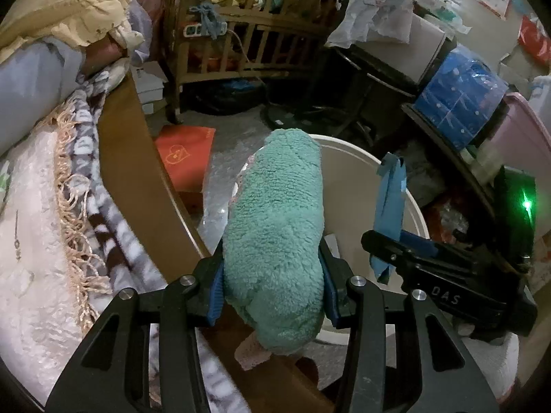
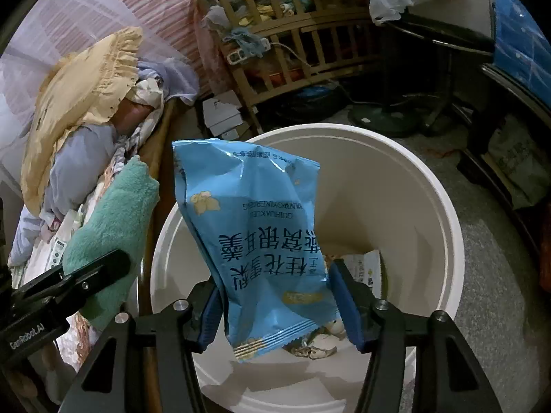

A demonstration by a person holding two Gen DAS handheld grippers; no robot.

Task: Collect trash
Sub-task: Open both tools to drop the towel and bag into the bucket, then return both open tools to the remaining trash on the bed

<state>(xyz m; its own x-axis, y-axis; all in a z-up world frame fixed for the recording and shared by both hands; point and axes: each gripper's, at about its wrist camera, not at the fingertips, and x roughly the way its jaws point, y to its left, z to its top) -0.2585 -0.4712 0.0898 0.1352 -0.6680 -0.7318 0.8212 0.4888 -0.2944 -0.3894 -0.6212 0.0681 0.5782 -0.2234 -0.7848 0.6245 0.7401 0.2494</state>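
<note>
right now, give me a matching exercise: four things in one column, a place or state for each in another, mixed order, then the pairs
Things:
1. green fuzzy cloth
2. blue snack packet
3. white bucket
4. yellow frilled pillow

Places or states:
A. lying on the bed
B. clamped in the left tongs
C. on the floor, wrappers at its bottom
D. hanging over the bucket between the right tongs

Pairs: 1-B, 2-D, 3-C, 4-A

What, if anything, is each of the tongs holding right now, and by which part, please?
The left tongs clamp the fuzzy green cloth near its lower end. The right tongs appear open around the light-blue snack packet's lower part.
</note>
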